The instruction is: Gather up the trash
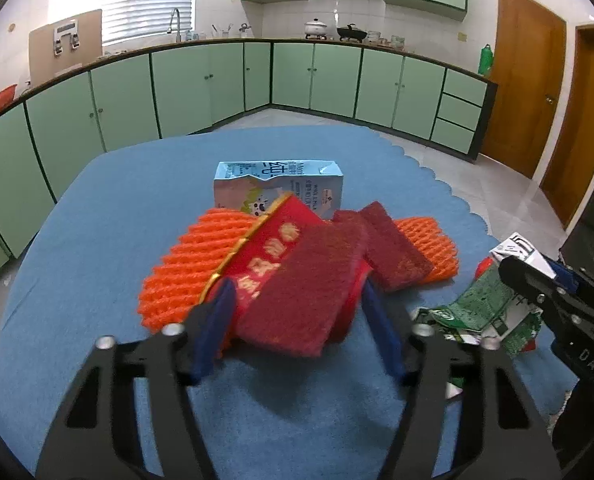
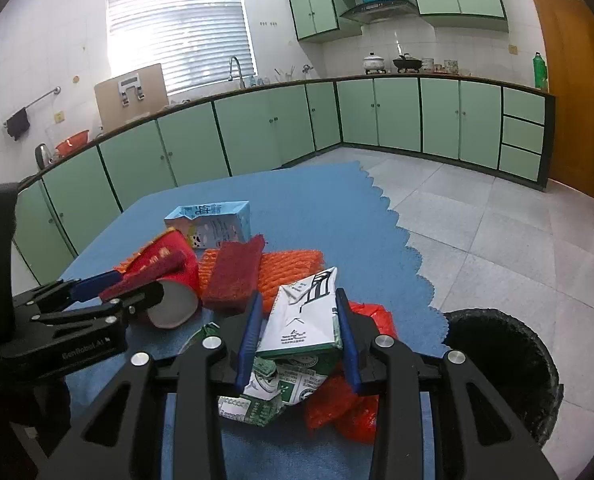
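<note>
Left tool (image 1: 297, 308) has its blue fingers (image 1: 213, 332) on either side of a red paper cup (image 1: 265, 264) lying on its side, with a dark red scouring pad (image 1: 309, 296) draped over it; fingers look clamped on the cup and pad together, white cup base facing the tool in the right wrist view (image 2: 173, 308). Right tool (image 2: 299, 340) is clamped on a crumpled green-and-white carton (image 2: 301, 328), blue fingers (image 2: 251, 336) pressed against both sides. Carton sits over a red plastic wrapper (image 2: 345, 404) on the blue worktop (image 1: 97, 232). Rest of the trash pile, mid-worktop: orange foam fruit net (image 1: 185, 264) under and beside the cup, second dark red scouring pad (image 1: 393, 256) lying on the net to the right, light blue milk carton (image 1: 277, 188) on its side just behind the pile. Black-lined trash bin (image 2: 505, 372) stands on the tiled floor (image 2: 497, 240) just off the worktop's scalloped edge, to the right of the right tool. Both tools are near each other, left one visible at the left of the right wrist view (image 2: 109, 296). Green kitchen cabinets (image 1: 201, 84) run along the far wall.
</note>
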Available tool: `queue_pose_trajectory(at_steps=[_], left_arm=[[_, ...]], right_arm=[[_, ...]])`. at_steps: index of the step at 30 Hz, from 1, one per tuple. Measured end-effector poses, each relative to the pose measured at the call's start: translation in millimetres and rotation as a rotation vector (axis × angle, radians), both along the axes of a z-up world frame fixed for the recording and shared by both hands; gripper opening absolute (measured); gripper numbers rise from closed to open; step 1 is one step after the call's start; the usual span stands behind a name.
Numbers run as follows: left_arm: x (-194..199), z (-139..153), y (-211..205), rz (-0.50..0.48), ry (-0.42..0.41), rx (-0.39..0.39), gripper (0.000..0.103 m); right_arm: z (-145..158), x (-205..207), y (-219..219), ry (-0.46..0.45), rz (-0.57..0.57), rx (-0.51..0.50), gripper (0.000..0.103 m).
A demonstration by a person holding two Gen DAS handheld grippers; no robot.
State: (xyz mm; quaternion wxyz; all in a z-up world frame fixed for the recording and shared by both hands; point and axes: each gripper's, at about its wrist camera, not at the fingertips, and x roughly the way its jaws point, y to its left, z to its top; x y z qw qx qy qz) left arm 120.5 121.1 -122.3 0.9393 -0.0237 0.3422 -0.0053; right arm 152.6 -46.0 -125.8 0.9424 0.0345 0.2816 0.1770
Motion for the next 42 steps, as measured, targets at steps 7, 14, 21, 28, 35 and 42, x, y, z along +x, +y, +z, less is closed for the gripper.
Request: queue_pose_trajectory(at_steps=[7, 14, 21, 28, 35, 42], left_arm=[[-3.6, -2.6, 2.9, -0.018, 0.020, -0.080, 0.042], [-11.2, 2.8, 9.6, -0.023, 0.012, -0.120, 0.041], [-19.8, 15.4, 14.1, -0.023, -0.012, -0.149, 0.040], [-33.0, 28.6, 9.5, -0.046, -0.039, -0.170, 0.040], [-41.2, 26.6, -0.9, -0.073, -0.023, -0.189, 0.040], [-46.3, 23.8, -11.5, -0.098, -0.014, -0.190, 0.040]], right_arm=[[2.6, -2.2, 1.4, -0.005, 0.016, -0.010, 0.038], [4.5, -5.3, 5.7, -0.009, 0.026, -0.008, 0.046], [13.1, -13.5, 6.1, -0.040, 0.010, -0.020, 0.061], [16.4, -24.3, -2.6, -0.049, -0.008, -0.021, 0.062], [14.4, -31.8, -9.3, -0.041, -0.018, -0.027, 0.062], [13.2, -30.7, -25.6, -0.019, -0.081, -0.009, 0.061]])
